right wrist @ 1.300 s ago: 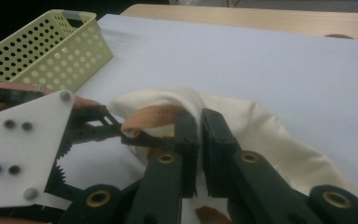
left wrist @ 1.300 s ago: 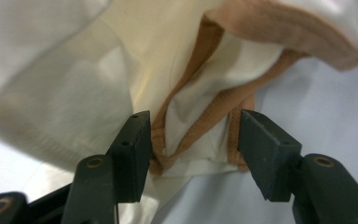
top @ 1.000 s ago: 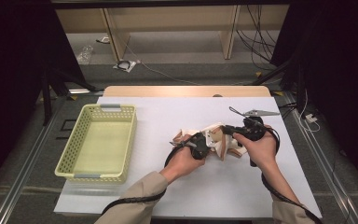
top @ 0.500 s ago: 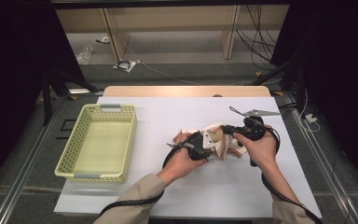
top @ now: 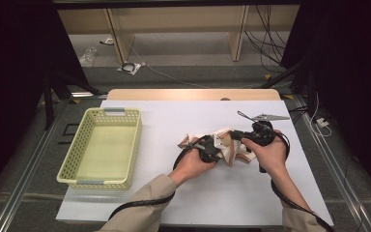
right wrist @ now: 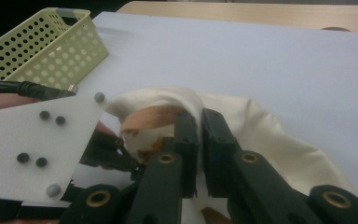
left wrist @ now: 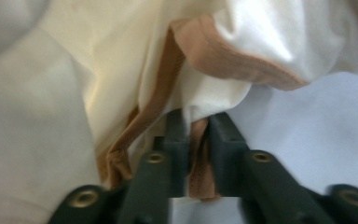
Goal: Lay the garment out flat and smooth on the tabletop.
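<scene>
On the white surface (top: 174, 193) before us, the largest thing is the pale yellow-green basket (top: 101, 147), empty, at our left and well apart from the work. Right of centre lies a crumpled cream garment with tan trim (top: 224, 142), bunched between our two hands.

We hold the left gripper (top: 206, 149) at the garment's near-left edge. In the left gripper view its fingers (left wrist: 177, 140) have just been closing and now pinch a strip of the tan hem (left wrist: 198, 158) between them, the cream cloth billowing above. The right gripper (top: 244, 137) meets the bundle from the other side; in the right gripper view its fingers (right wrist: 186, 135) stand almost pressed together with a fold of cloth caught in the narrow gap, though the bite is partly hidden and we judge it a grip rather than see it fully.

We judge the step in hand to be securing two hold points on the garment, likely to spread or fold it. The next move calls for drawing the hands apart evenly, keeping both pinches firm so the thin hem does not slip free, and lifting enough that the cloth clears the surface.
</scene>
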The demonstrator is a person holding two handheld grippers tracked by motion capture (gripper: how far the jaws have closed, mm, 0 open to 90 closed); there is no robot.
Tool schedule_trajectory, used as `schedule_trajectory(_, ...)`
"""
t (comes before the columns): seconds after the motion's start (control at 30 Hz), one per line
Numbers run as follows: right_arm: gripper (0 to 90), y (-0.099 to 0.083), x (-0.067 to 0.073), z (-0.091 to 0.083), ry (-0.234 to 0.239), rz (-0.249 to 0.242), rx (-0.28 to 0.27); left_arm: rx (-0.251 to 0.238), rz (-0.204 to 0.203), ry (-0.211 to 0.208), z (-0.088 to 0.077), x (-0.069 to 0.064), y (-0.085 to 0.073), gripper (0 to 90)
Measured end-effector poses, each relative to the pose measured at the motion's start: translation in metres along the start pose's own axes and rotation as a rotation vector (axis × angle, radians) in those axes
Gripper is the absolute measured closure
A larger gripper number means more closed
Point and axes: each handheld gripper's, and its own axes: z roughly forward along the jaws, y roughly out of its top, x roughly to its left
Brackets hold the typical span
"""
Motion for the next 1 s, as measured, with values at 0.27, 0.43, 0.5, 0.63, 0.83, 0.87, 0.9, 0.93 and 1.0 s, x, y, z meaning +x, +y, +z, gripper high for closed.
schedule_trajectory(0.27, 85.5, 0.000, -0.003, -0.001, -0.003, 0.006, 0.000, -0.011, -0.001, -0.142, -0.031, -0.047, -0.015, 84.2)
schedule_trajectory(0.43, 85.5, -0.002, 0.003, 0.006, 0.019, -0.012, 0.032, -0.082, 0.059, -0.181, -0.057, -0.086, -0.014, 82.9)
schedule_trajectory(0.5, 85.5, -0.004, 0.010, 0.011, 0.044, -0.029, 0.073, -0.107, 0.064, -0.205, -0.060, -0.092, -0.011, 79.0)
schedule_trajectory(0.63, 82.0, -0.011, 0.019, 0.024, 0.101, -0.076, 0.164, -0.122, 0.051, -0.176, -0.055, -0.084, -0.013, 60.6)
schedule_trajectory(0.83, 67.6, -0.017, 0.010, 0.013, 0.110, -0.104, 0.203, -0.129, 0.035, -0.099, -0.067, -0.053, -0.029, 43.7)
schedule_trajectory(0.87, 66.2, -0.018, 0.007, 0.006, 0.104, -0.107, 0.201, -0.125, 0.031, -0.082, -0.069, -0.047, -0.031, 42.9)
schedule_trajectory(0.9, 65.1, -0.019, 0.004, -0.001, 0.092, -0.111, 0.201, -0.114, 0.027, -0.068, -0.071, -0.043, -0.034, 42.8)
schedule_trajectory(0.93, 64.7, -0.021, 0.001, -0.010, 0.078, -0.114, 0.201, -0.095, 0.028, -0.064, -0.072, -0.041, -0.036, 43.2)
schedule_trajectory(1.0, 64.2, -0.029, -0.008, -0.025, 0.047, -0.116, 0.196, -0.069, 0.051, -0.090, -0.071, -0.045, -0.041, 43.0)
